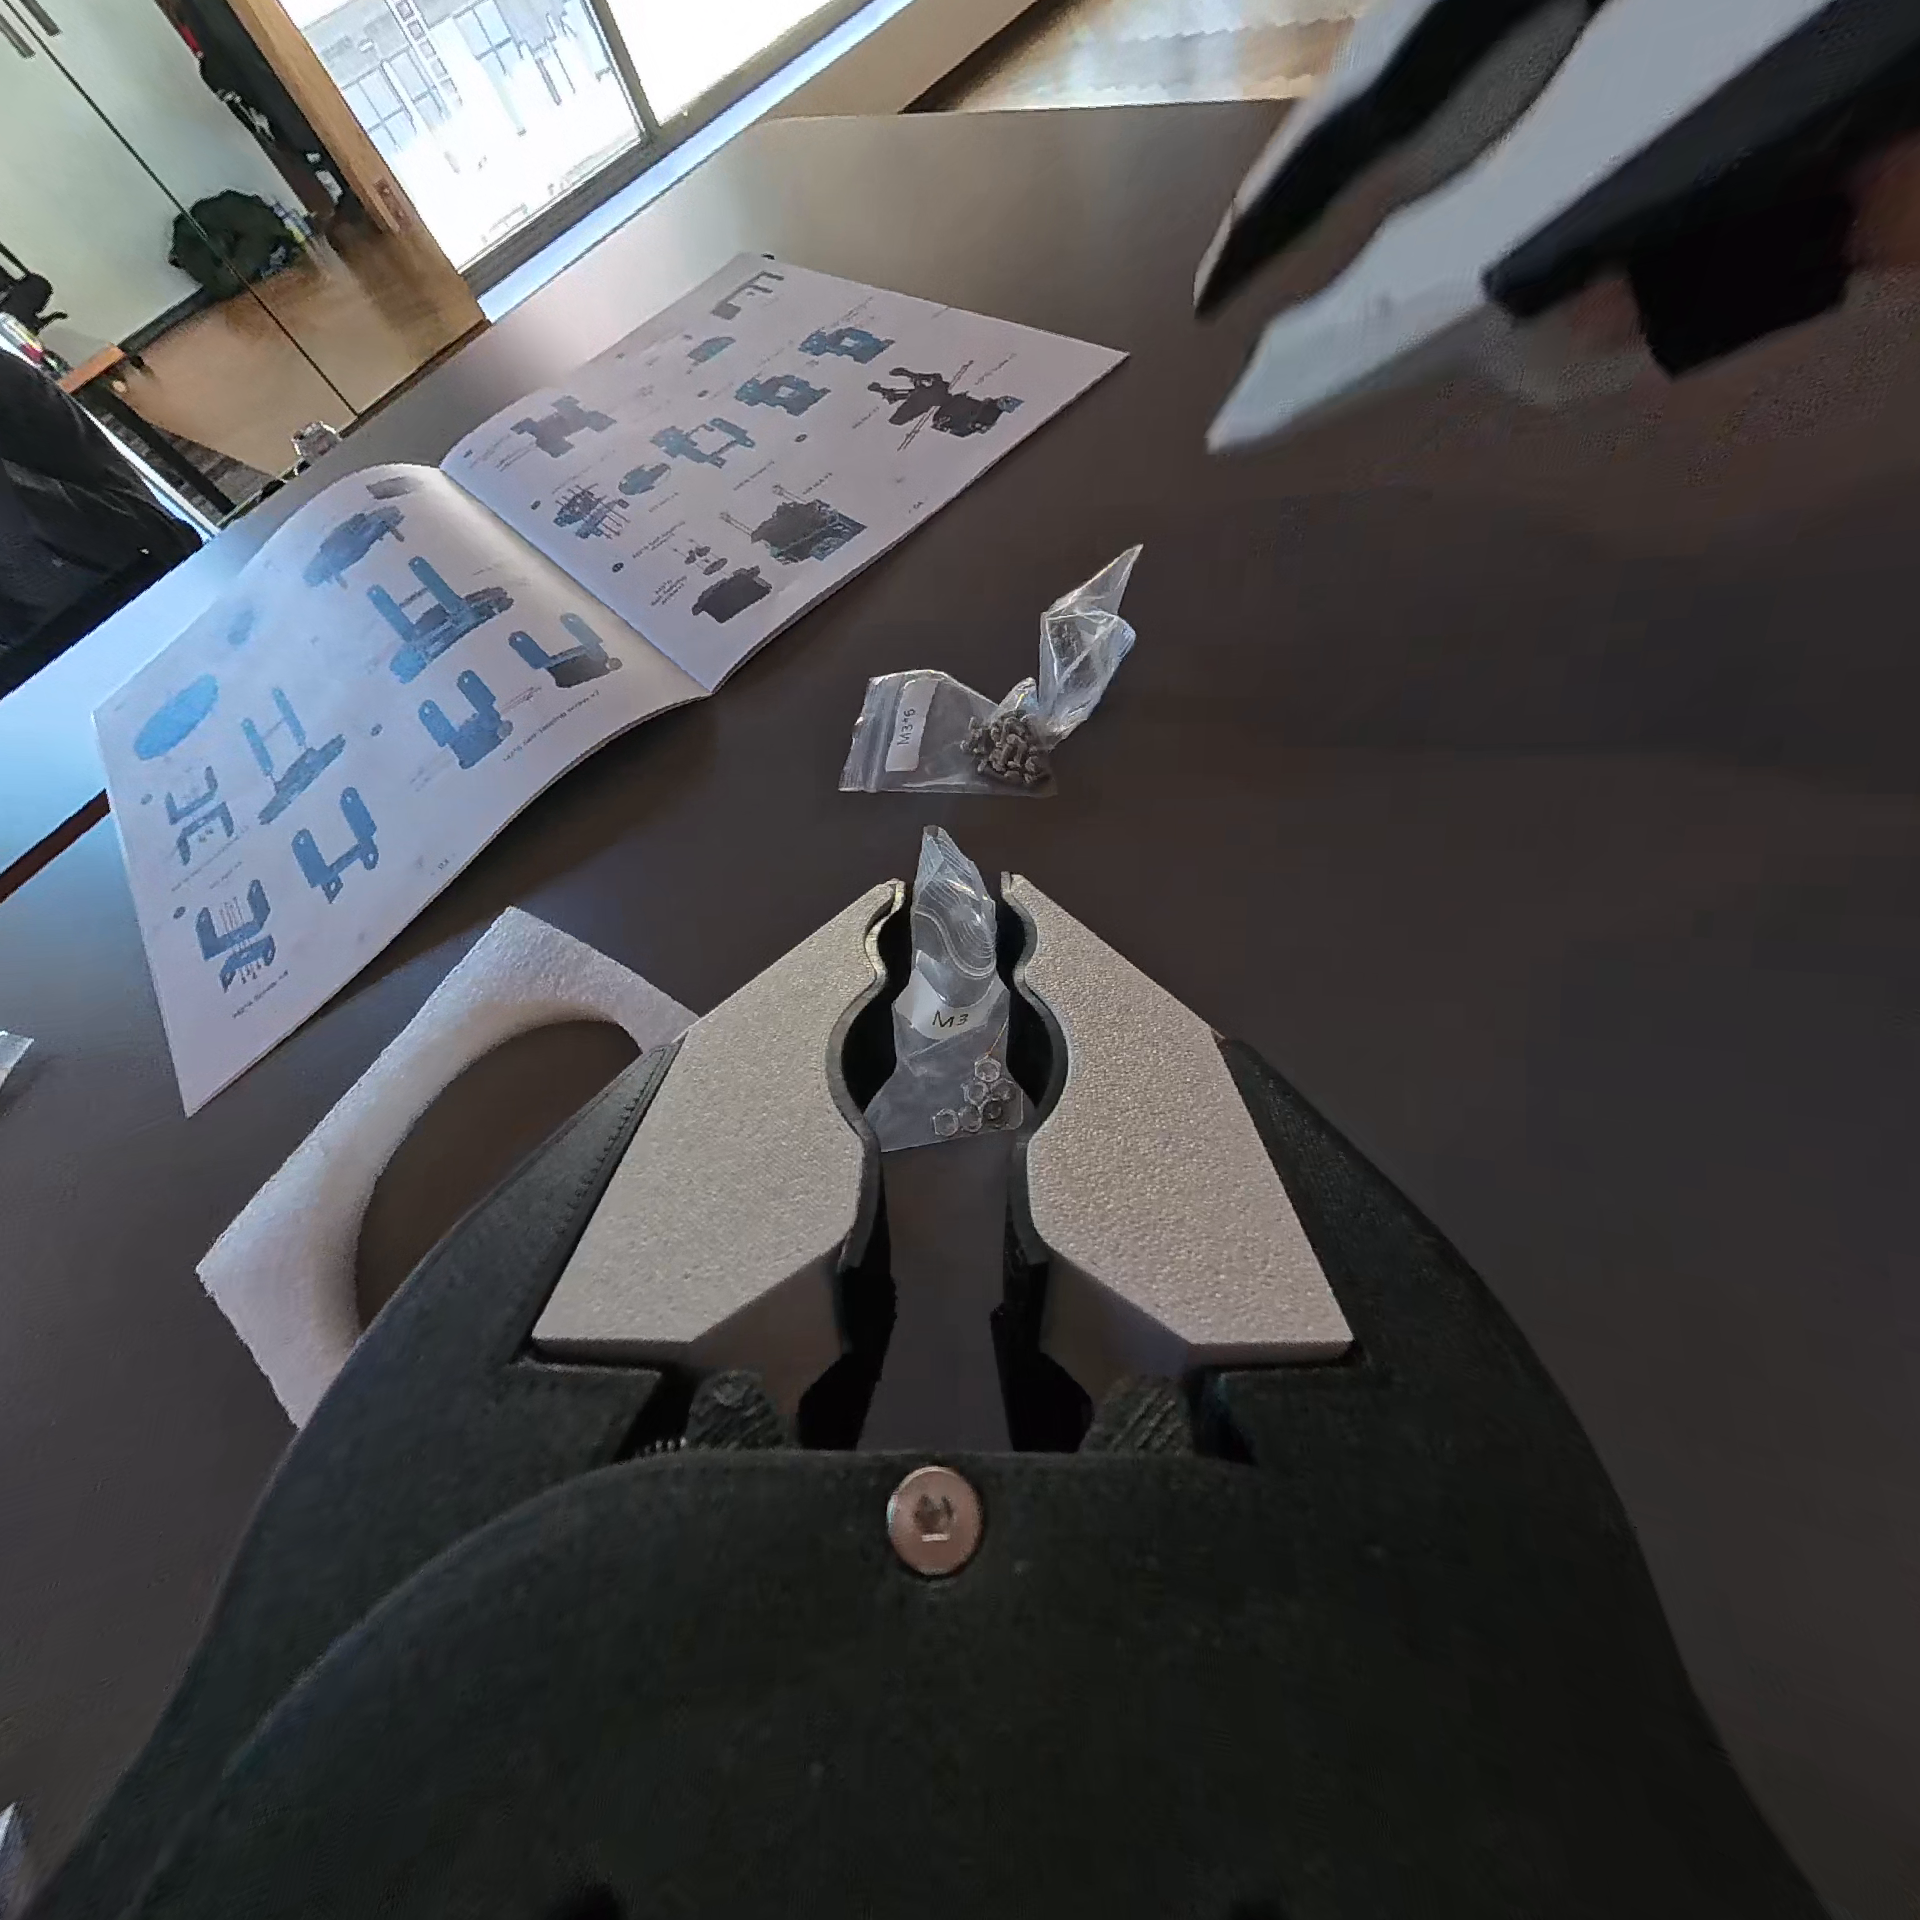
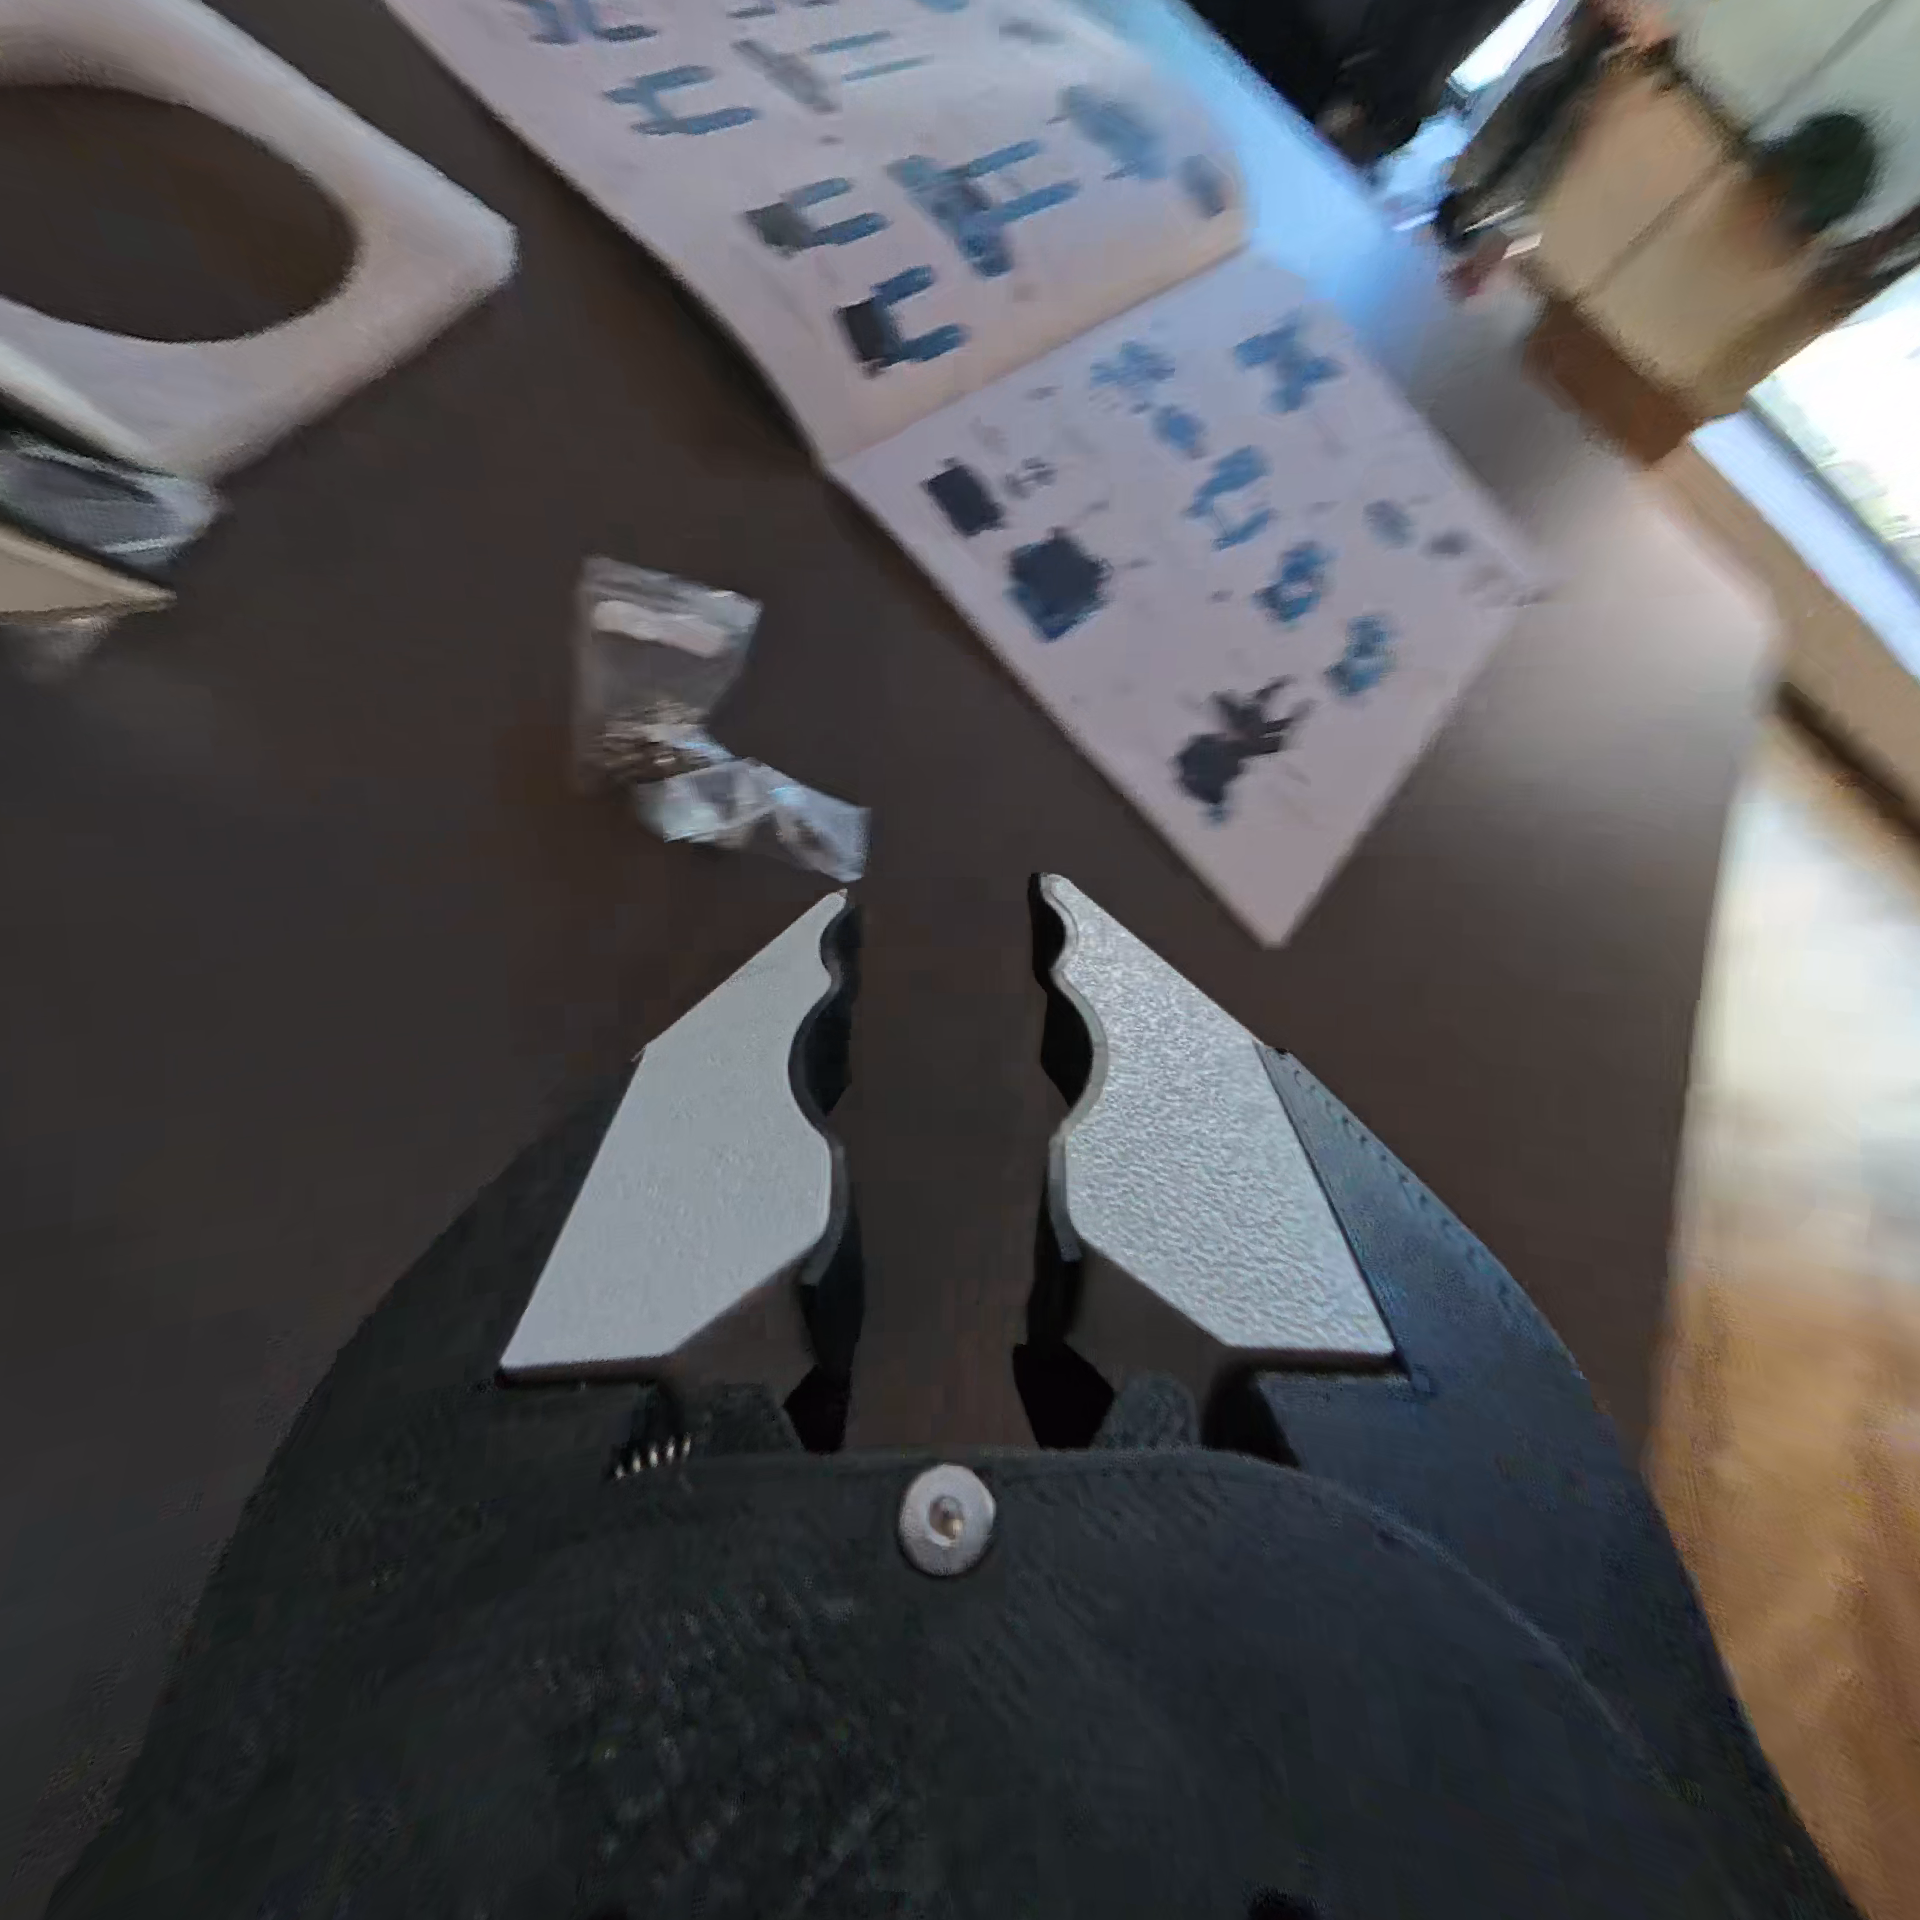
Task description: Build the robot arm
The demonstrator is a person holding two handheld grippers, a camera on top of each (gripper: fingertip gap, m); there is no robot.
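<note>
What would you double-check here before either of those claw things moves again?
1. Left gripper fingers pinch the small clear bag of nuts: ok.
2. Right gripper open and empty: ok.
3. Two other small bags lying apart from the held one: ok.
4. Open booklet flat on the dark table: ok.
5. White foam piece touching the left gripper: cannot tell.
6. Held bag sealed: cannot tell.

Blue-printed white booklet, dark-brown table
</note>
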